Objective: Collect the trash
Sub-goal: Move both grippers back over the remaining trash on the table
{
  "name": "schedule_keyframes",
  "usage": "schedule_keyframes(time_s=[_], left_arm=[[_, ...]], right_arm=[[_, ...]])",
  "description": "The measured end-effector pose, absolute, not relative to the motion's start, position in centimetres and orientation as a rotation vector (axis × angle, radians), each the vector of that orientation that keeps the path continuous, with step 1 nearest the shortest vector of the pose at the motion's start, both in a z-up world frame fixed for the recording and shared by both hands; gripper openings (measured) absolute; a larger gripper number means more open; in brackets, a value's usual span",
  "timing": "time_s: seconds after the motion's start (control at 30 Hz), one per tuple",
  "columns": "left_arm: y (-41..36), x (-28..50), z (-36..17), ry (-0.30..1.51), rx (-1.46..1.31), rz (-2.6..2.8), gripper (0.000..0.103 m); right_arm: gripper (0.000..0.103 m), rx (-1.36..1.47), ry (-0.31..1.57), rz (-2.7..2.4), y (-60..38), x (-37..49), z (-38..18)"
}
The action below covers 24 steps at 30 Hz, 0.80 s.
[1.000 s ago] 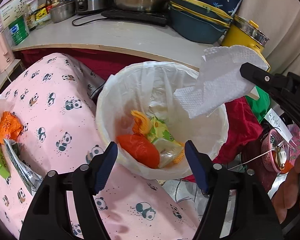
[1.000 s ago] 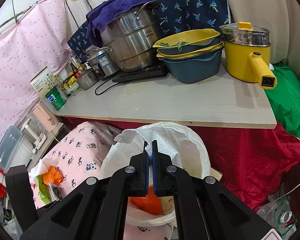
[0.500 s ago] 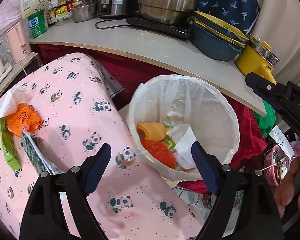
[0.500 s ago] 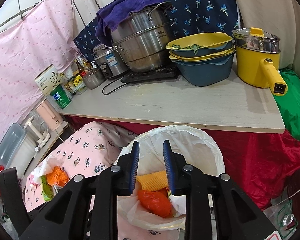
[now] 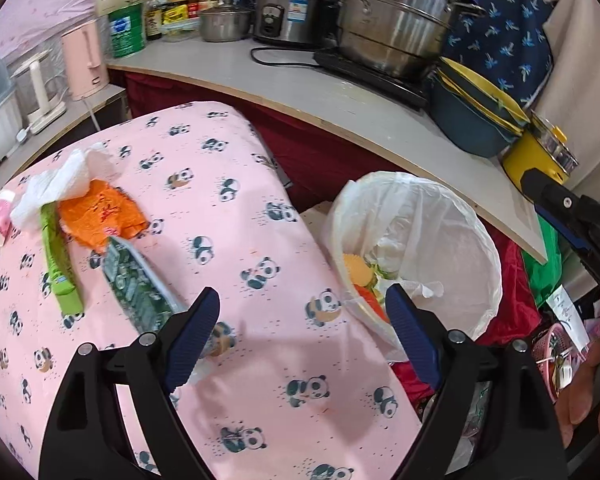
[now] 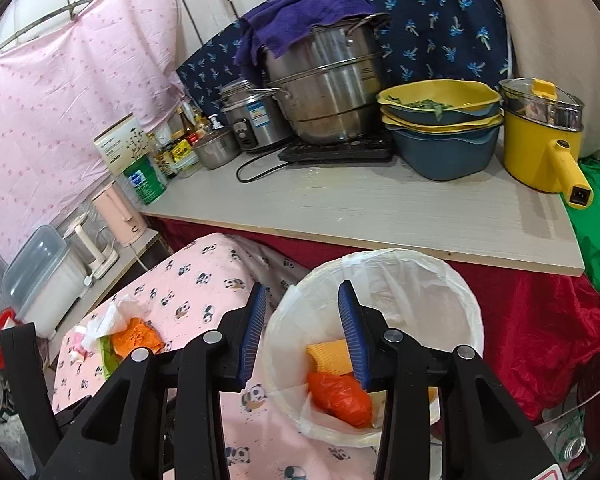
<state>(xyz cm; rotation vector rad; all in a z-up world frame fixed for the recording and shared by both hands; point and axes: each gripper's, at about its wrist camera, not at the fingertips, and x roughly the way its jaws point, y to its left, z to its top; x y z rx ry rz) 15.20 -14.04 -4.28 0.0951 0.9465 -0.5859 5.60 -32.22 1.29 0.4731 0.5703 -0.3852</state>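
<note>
A bin with a white liner [image 5: 420,208] [image 6: 420,276] stands beside a table under a pink panda cloth [image 5: 228,208]. The bin holds an orange bag [image 6: 340,396], a yellow piece [image 6: 330,356] and a white paper towel [image 5: 420,286]. On the cloth lie a crumpled white tissue [image 5: 68,176], an orange wrapper [image 5: 100,216], a green wrapper [image 5: 58,256] and a silvery green packet [image 5: 136,284]. My left gripper [image 5: 302,300] hovers over the cloth right of the packet, jaws opening wide, nothing between them. My right gripper [image 6: 303,292] hangs above the bin's left rim, jaws opening, empty.
Behind the bin runs a wooden counter [image 6: 380,216] draped in red, with steel pots [image 6: 324,92], stacked bowls [image 6: 440,144] and a yellow electric pot [image 6: 540,148]. A pink kettle [image 5: 84,60] stands far left. A hand [image 5: 584,392] and a pink basket [image 5: 556,344] are at lower right.
The right gripper opened and let go of the white paper towel, which now lies in the bin. The left gripper swung left from over the bin to over the cloth and opened wider.
</note>
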Motion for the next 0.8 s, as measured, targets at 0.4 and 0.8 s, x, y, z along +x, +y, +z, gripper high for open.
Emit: schedule_keyframes(time_s=[0.4, 0.8], left_arm=[[-6.6, 16.5, -3.7, 0.927, 0.029, -0.452, 0.081], [0.7, 18.0, -4.2, 0.941, -0.060, -0.327, 0.081]], right_arm=[[0.047, 0.406, 0.598, -0.283, -26.2, 7.7, 2.0], [0.055, 0.337, 0.676, -0.173, -20.0, 10.3, 1.2]])
